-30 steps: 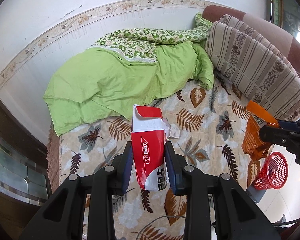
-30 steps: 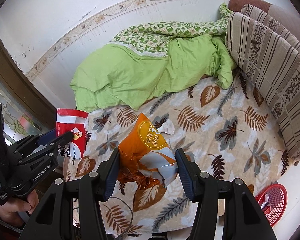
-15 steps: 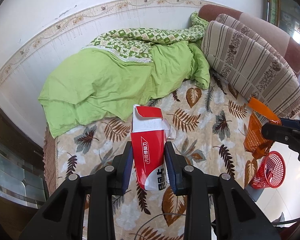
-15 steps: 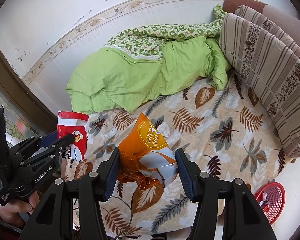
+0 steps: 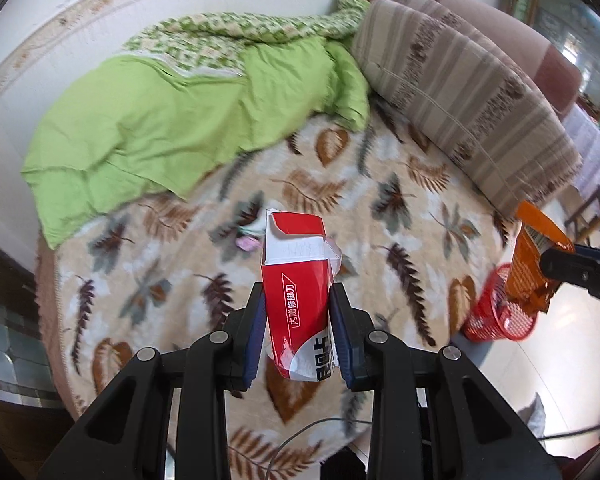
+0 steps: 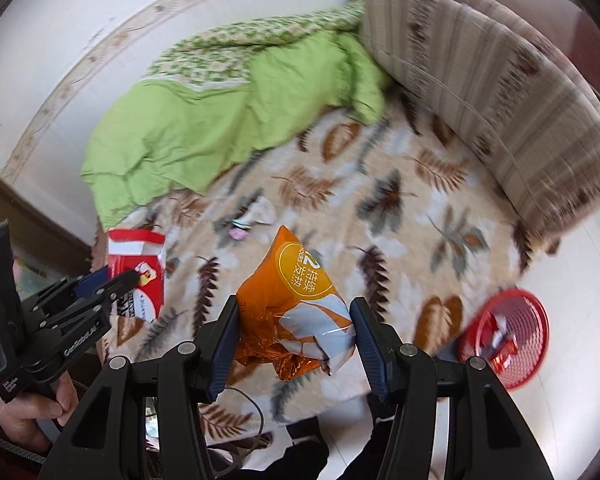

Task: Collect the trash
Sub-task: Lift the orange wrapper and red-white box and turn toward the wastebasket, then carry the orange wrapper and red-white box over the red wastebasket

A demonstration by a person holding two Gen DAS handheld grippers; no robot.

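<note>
Trash is being carried: my left fingers (image 5: 298, 332) are clenching the red carton (image 5: 298, 288), my right fingers (image 6: 294, 346) the orange pouch (image 6: 296, 304), nearer the red basket (image 6: 510, 338) lying right.

A bed (image 5: 400, 216) with a leaf-patterned cover stands against a white wall (image 5: 60, 20); a green quilt (image 5: 172, 120) lies bunched at its far edge, striped cushions (image 5: 468, 92) along the right.

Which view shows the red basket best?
Right wrist: the red basket shows its whole open rim on the floor, with wrappers inside. In the left wrist view it is blurred and partly hidden by the orange bag.
</note>
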